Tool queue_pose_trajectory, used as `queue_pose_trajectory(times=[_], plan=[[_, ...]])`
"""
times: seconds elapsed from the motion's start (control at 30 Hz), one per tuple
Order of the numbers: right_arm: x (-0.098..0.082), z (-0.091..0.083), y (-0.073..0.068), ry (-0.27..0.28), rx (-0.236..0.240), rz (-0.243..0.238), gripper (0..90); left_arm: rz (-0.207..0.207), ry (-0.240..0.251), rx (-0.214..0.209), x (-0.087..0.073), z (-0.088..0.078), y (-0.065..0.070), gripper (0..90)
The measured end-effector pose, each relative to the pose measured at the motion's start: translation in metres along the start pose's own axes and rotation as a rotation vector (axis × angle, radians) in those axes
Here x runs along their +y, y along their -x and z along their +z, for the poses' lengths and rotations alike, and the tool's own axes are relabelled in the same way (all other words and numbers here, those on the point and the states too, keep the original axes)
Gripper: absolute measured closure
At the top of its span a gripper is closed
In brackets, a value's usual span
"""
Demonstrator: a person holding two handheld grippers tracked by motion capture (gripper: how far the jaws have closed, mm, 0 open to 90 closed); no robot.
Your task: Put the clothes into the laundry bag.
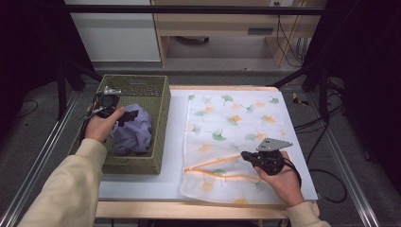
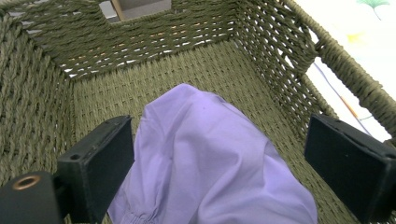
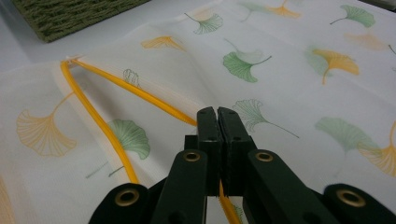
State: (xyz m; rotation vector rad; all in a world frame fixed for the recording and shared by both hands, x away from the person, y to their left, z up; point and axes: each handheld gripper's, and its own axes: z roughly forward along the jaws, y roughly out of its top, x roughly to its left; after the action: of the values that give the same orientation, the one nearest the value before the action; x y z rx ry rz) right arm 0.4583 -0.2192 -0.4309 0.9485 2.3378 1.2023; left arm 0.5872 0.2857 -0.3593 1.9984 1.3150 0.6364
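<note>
A crumpled purple cloth point(image 1: 135, 132) lies inside the woven green basket point(image 1: 163, 118) at the table's left. My left gripper point(image 1: 128, 115) reaches into the basket and hangs just above the cloth. In the left gripper view its jaws stand wide open point(image 2: 219, 126), with the purple cloth point(image 2: 210, 163) between and below them, apart from both pads. A white mesh bag point(image 1: 231, 127) printed with ginkgo leaves lies flat at the right, its yellow zipper mouth point(image 1: 213, 163) parted. My right gripper point(image 1: 246, 155) is shut point(image 3: 218, 114) on the upper yellow zipper edge point(image 3: 135, 91).
The basket walls point(image 2: 140, 42) closely surround the left gripper. A corner of the basket point(image 3: 70, 14) lies beyond the bag point(image 3: 280, 84) in the right gripper view. A white mat point(image 1: 175, 142) covers the tabletop, with a bare strip between basket and bag.
</note>
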Motion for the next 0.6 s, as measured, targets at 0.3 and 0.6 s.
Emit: queue_pose_trajectory(times=[0.3, 0.6], plan=[[0.0, 0.001, 0.001, 0.0, 0.002, -0.003, 88.8, 0.033, -0.065, 0.001, -0.007, 0.006, -0.004, 7.7], [-0.001, 0.0, 0.002, -0.002, 0.004, -0.005, 88.7, 0.012, -0.103, -0.001, -0.013, 0.015, -0.002, 7.1]])
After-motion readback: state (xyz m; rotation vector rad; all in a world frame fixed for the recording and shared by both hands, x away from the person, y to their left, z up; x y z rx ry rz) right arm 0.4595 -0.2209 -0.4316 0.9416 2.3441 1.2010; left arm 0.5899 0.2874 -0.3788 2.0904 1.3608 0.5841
